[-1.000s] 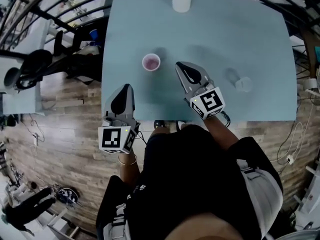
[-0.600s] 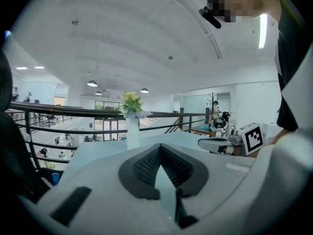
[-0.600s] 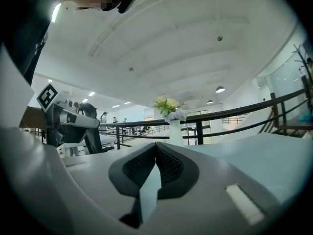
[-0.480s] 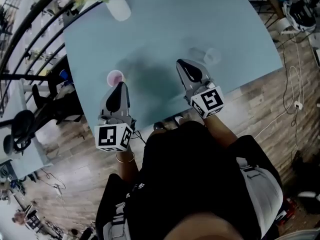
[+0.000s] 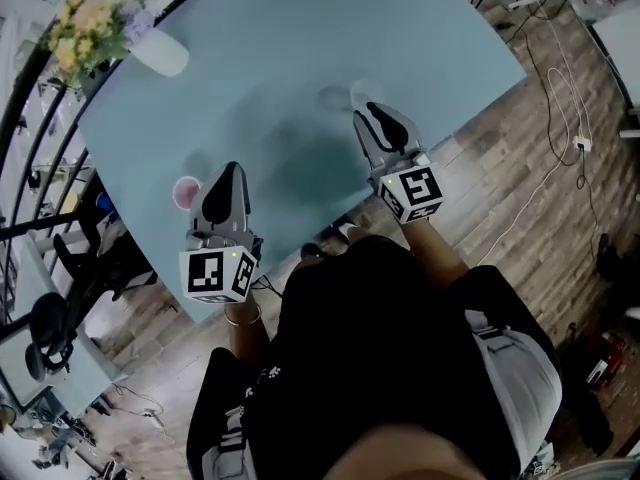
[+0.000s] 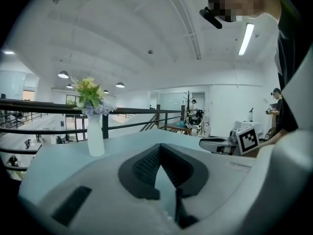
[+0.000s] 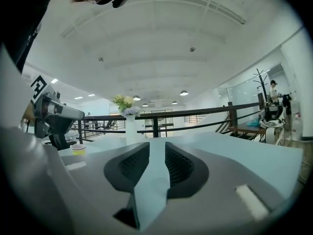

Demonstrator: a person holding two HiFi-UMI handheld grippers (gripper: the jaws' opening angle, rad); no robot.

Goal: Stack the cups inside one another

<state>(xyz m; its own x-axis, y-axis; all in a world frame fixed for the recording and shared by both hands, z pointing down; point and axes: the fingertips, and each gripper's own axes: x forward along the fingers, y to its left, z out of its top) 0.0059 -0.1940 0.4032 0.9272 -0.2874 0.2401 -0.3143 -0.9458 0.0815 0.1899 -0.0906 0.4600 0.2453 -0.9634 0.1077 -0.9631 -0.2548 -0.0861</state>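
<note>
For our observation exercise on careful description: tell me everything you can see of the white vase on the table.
The vase is plain white, tall and narrow, smooth and opaque, looking like ceramic or matte plastic. It stands upright on the pale blue table, near the corner next to the dark railing. It holds a bunch of yellow, white and pale purple flowers with green leaves. Only the table touches it.

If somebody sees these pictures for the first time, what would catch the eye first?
Probably the white vase of yellow flowers, at the upper left of the head view on the pale blue table. Next, the small pink cup, which stands on the table just beside the left tongs.
</note>
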